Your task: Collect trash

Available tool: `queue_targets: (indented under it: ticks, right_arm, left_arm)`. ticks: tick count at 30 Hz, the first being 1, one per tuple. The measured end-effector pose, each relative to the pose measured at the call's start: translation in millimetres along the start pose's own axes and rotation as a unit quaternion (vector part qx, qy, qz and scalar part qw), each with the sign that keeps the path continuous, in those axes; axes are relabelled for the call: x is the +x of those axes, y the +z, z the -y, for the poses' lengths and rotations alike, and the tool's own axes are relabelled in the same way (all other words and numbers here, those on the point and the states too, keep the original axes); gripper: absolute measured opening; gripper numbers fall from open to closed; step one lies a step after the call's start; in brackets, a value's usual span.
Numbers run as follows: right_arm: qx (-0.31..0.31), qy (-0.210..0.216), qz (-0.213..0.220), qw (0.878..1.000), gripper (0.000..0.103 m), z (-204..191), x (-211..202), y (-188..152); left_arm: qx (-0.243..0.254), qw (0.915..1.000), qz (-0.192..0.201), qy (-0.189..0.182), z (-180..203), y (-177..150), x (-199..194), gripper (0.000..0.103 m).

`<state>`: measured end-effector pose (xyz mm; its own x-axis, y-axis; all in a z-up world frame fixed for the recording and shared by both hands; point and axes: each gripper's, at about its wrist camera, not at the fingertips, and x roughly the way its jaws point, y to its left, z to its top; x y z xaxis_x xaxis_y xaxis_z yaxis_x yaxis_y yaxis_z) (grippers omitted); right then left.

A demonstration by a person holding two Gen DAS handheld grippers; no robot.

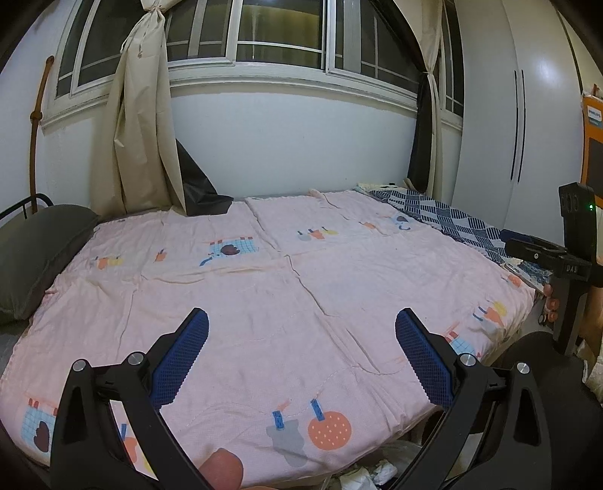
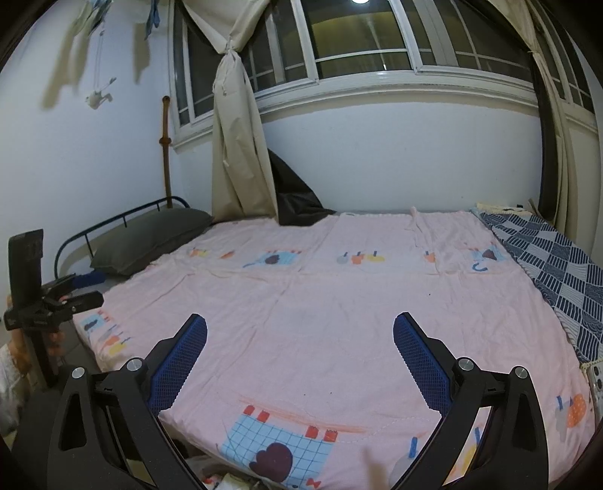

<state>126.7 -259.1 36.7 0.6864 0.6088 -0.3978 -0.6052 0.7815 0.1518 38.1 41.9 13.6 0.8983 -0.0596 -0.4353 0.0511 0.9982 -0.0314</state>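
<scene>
Evidently the search step is in hand: the left claw (image 1: 301,350) and right claw (image 2: 299,348) are held wide open and empty above the pink patterned quilt (image 1: 264,301). What may be crumpled white trash (image 1: 377,473) is glimpsed below the bed's near edge, so a downward reach is called for next.

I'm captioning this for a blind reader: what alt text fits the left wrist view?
An open left gripper hovers, holding nothing, over a bed with a pink quilt. Crumpled white trash lies below the bed's near edge, and a grey pillow sits at left under a curtained window.
</scene>
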Motion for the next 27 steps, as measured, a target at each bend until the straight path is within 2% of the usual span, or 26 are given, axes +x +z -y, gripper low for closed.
queue_targets:
  ticks: [27]
  right_arm:
    - [-0.001,0.003,-0.001,1.000,0.095,-1.5,0.8,-0.4]
  left_arm:
    - [0.001,1.0000,-0.002,-0.001,-0.4,-0.6,0.7,0.097]
